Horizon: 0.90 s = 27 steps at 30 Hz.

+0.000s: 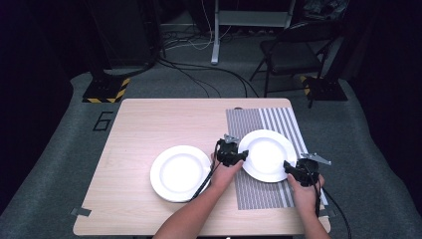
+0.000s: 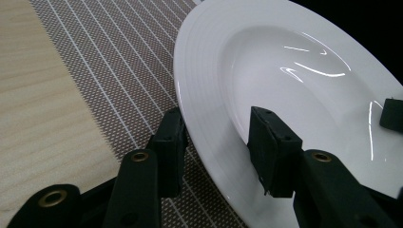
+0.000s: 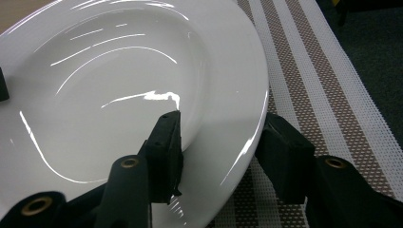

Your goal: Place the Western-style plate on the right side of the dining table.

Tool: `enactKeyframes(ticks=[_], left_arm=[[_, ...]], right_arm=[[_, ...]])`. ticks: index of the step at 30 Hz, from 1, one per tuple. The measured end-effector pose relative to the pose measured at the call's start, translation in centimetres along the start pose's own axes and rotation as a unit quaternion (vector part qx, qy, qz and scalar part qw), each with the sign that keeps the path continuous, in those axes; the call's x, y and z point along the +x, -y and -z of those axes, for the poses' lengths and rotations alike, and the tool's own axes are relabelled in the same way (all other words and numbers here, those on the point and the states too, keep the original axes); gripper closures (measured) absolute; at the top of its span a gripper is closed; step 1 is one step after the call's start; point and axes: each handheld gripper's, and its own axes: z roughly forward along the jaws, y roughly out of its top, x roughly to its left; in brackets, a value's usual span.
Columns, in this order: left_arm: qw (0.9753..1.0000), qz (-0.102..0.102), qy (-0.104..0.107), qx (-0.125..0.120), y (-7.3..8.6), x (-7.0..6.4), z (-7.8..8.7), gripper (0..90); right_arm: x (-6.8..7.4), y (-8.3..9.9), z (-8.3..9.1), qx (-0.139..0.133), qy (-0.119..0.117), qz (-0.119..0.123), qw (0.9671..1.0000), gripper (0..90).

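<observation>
A white deep plate [image 1: 267, 152] lies on the striped placemat [image 1: 259, 195], its left rim reaching over the mat's edge. My left gripper [image 1: 242, 155] has that left rim between its jaws, one jaw outside on the mat side, the other on the plate's inner slope [image 2: 216, 137]. The right gripper [image 1: 287, 167] holds the plate's near right rim the same way [image 3: 221, 137]. The plate's glossy bowl [image 2: 294, 61] [image 3: 119, 71] shows in both gripper views. Both grippers look shut on the rim.
A second white plate [image 1: 180, 173] sits on the bare wooden table [image 1: 149, 122], just left of my left forearm. The placemat [image 2: 119, 61] [image 3: 328, 95] runs to the table's right edge. A folding chair [image 1: 291, 50] and cables are on the floor beyond.
</observation>
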Motion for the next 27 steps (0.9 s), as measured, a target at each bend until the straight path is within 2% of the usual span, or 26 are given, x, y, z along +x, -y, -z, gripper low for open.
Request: enactKeyframes(ticks=[8, 14, 23, 27], left_arm=[[0.9999, -0.002, -0.01, 0.001, -0.02, -0.15, -0.4, 56.8], [0.9993, -0.028, -0.024, 0.003, -0.01, -0.49, -0.6, 54.6], [0.9987, -0.038, -0.034, 0.012, -0.01, -0.59, -0.83, 52.4], [0.9974, -0.051, -0.046, 0.021, -0.31, -0.89, -0.86, 51.7]], right_arm=[[0.06, 0.0, -0.04, -0.002, 0.002, 0.003, 1.0, 50.7], [0.22, 0.0, -0.03, -0.005, 0.01, 0.011, 0.9999, 49.9], [0.31, 0.09, -0.14, -0.007, 0.014, 0.013, 0.9998, 49.4], [0.45, 0.19, -0.23, -0.009, 0.019, 0.017, 0.9996, 48.3]])
